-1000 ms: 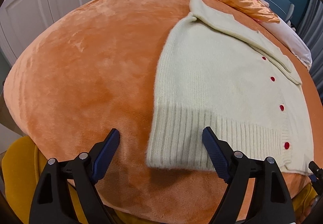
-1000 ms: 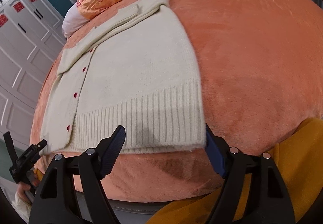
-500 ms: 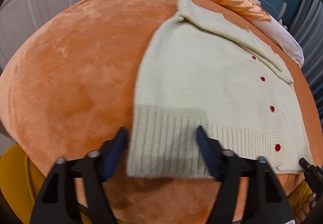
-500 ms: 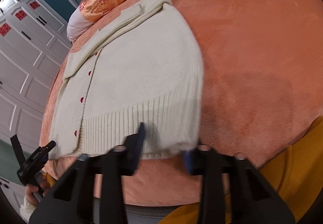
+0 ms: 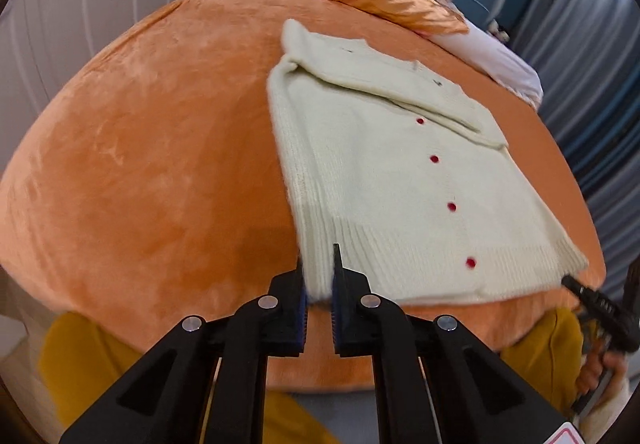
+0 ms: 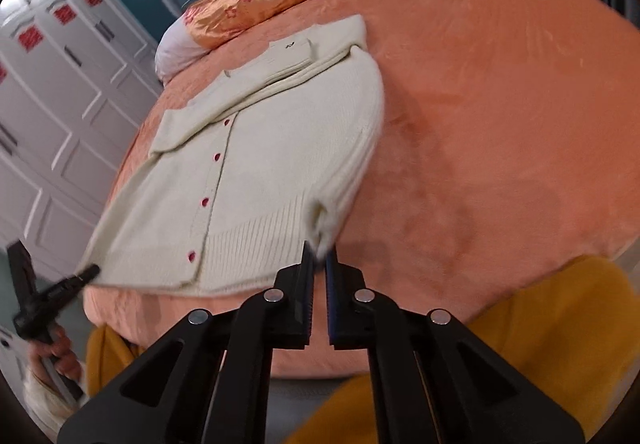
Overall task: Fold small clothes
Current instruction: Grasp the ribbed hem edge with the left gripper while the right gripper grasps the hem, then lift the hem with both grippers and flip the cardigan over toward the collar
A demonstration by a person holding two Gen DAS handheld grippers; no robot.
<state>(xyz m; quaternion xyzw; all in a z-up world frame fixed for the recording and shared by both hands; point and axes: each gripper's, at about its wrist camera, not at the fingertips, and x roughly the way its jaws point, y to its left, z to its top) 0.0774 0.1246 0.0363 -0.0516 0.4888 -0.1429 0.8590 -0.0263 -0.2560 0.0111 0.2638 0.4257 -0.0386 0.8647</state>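
Both grippers' fingers now clamped on cardigan (image 5: pixel 384 180) hem corners, lifted; collar points away.

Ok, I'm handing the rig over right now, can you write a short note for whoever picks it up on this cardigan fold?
Left hand-held gripper: shut on the cardigan, pinching the left corner of its ribbed hem.
Right hand-held gripper: shut on the right hem corner, which is bunched and raised off the bed.
Cardigan: buttoned, lying front up on the orange blanket, collar toward the pillows, one sleeve already folded across the chest.
Done: sleeve fold, both hem corners gripped.
Left: probably carry the hem up toward the collar, lay it flat, release.
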